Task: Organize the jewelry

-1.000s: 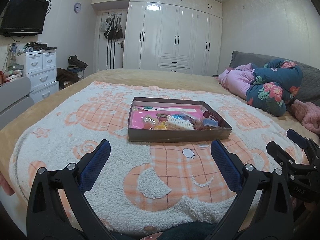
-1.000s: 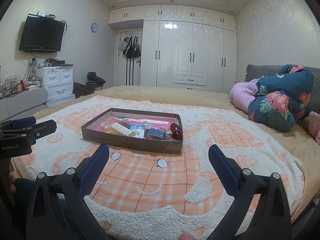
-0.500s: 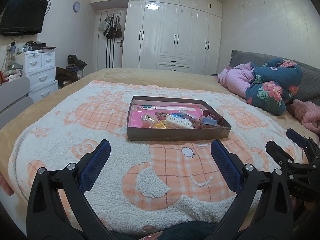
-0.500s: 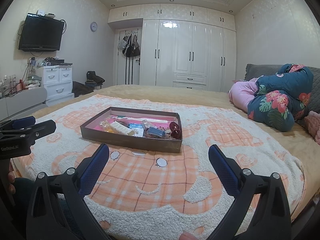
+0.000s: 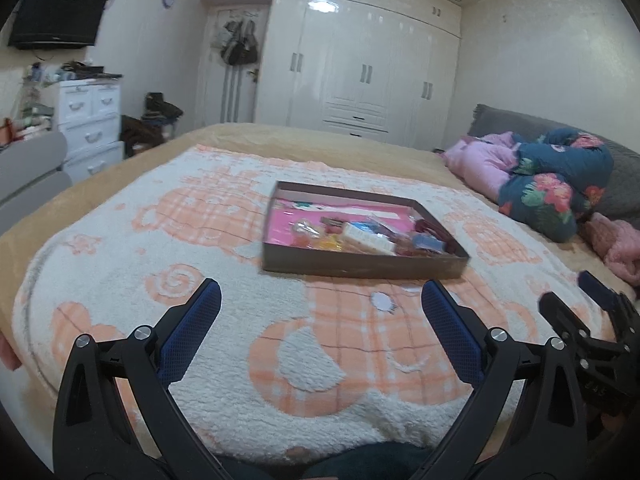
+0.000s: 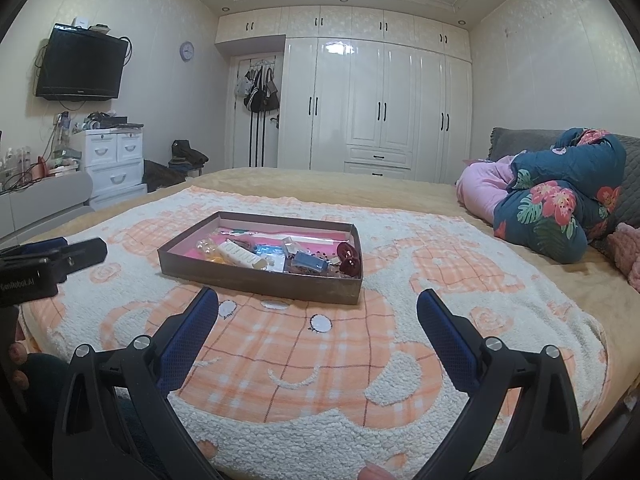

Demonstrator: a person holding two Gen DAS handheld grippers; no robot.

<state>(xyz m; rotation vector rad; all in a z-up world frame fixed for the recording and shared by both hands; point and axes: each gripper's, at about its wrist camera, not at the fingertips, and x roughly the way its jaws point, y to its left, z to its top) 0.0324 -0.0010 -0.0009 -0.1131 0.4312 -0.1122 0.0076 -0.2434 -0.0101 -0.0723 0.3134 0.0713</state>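
The shallow brown box (image 6: 260, 276) with its pink bottom and jumble of small trinkets sits mid-blanket (image 6: 320, 360) on my bed, ahead of my left gripper (image 5: 320, 332) and right gripper (image 6: 318, 328), both spread wide, holding nothing.

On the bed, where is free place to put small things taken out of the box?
The blanket is bare between the box and both open grippers, left and right. More bare blanket lies left of the box and to its right, before the folded quilts. Inside the box the near half is crowded; only the far pink strip shows free.
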